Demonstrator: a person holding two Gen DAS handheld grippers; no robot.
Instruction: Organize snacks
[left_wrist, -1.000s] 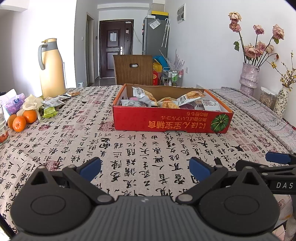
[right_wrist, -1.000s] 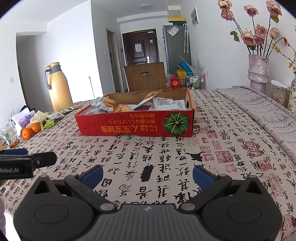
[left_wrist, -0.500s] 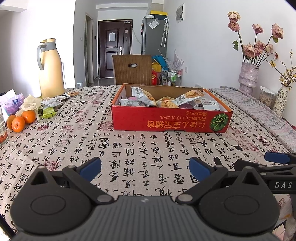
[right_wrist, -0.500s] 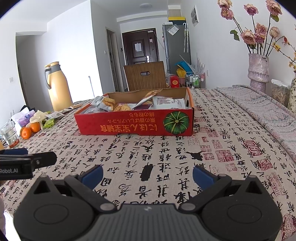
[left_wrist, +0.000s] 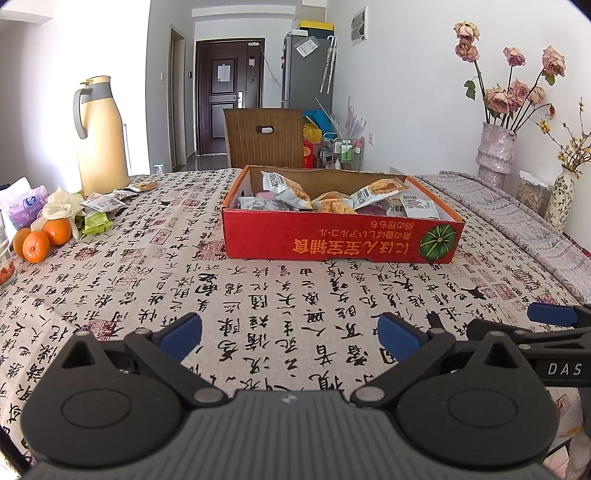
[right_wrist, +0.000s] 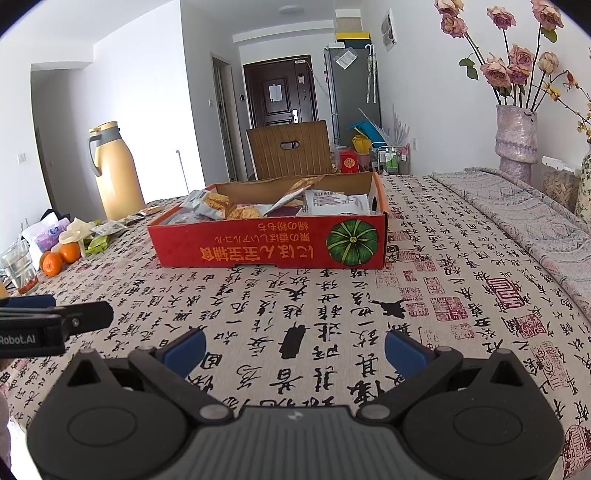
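Table (left_wrist: 295, 291): covered with a calligraphy-print cloth; the near half, between the tools and the box, carries nothing.

Red cardboard box (left_wrist: 340, 243): stands at the middle of the table, well beyond both tools. Its long axis runs left to right across the view, with the long printed side facing the near edge. The printing reads upside down from here, and the pumpkin picture sits at the right end of that side. The top is open.

Snack packets in the box (left_wrist: 284, 188): a loose heap, tilted and overlapping, some leaning on the walls. No rows or sorting by kind can be made out.

Loose packets (left_wrist: 101, 202): a few lie flat at the far left of the table, near the yellow jug (left_wrist: 99, 136) and just beyond the oranges (left_wrist: 42, 238). They are well apart from the box.

Left tool (left_wrist: 290, 332): fingers spread wide, nothing between them, low over the near table. Right tool (right_wrist: 295, 345): likewise wide open and empty, just beside the left one.

Step in hand, as a judgement: neither tool is engaged with any item. The scene fits either a pause between packets during collection or a stand-off after the box has received most of them; the pictures do not decide.

Requirement for any further move: the loose packets are flat and thin, so a tool would need a low approach pinching an edge, then a carry rightward over the box wall.
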